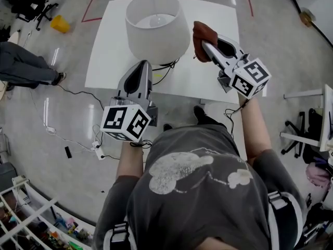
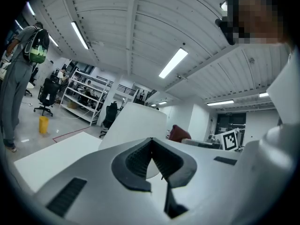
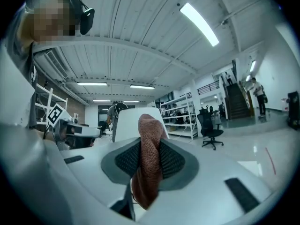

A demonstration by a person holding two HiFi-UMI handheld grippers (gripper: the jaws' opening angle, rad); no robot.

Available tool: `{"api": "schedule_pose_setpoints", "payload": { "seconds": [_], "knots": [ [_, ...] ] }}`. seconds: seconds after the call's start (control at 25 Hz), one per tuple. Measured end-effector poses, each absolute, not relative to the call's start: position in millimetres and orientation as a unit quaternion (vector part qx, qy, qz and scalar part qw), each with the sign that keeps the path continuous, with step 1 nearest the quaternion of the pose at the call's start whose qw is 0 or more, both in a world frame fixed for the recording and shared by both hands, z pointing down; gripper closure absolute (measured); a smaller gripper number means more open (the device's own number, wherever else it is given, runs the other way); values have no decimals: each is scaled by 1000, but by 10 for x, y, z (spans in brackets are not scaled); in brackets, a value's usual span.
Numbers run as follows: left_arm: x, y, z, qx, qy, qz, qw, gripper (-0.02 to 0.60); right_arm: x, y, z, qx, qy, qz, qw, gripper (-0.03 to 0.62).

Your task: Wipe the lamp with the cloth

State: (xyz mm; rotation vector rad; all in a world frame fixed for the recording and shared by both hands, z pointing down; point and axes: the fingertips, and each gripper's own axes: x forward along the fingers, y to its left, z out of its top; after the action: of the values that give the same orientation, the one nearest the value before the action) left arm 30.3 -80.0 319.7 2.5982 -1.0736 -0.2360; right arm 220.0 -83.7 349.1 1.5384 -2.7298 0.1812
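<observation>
A white lamp with a wide drum shade (image 1: 156,25) stands on the white table (image 1: 104,61), and its shade (image 2: 136,125) also shows ahead in the left gripper view. My right gripper (image 1: 204,45) is shut on a brown cloth (image 1: 202,35), held just right of the shade without clearly touching it. In the right gripper view the cloth (image 3: 149,158) hangs pinched between the pads, with the shade (image 3: 127,123) behind it. My left gripper (image 1: 143,66) points at the lamp's foot below the shade. Its jaws (image 2: 151,142) are shut with nothing between them.
A black cable (image 1: 167,69) lies on the table at the lamp's foot. A person (image 1: 26,69) stands at the left, beyond a yellow bin (image 1: 60,24). A power strip (image 1: 99,150) and cords lie on the floor; a white rack (image 1: 31,212) stands at bottom left.
</observation>
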Motion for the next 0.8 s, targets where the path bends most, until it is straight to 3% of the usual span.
{"api": "schedule_pose_setpoints", "payload": {
  "seconds": [0.36, 0.8],
  "knots": [
    [264, -737, 3055, 930, -329, -78, 142, 574, 1701, -820, 2637, 483, -875, -20, -14, 503],
    [370, -802, 3290, 914, -369, -42, 161, 574, 1499, -797, 3487, 433, -900, 25, 53, 503]
  ]
}}
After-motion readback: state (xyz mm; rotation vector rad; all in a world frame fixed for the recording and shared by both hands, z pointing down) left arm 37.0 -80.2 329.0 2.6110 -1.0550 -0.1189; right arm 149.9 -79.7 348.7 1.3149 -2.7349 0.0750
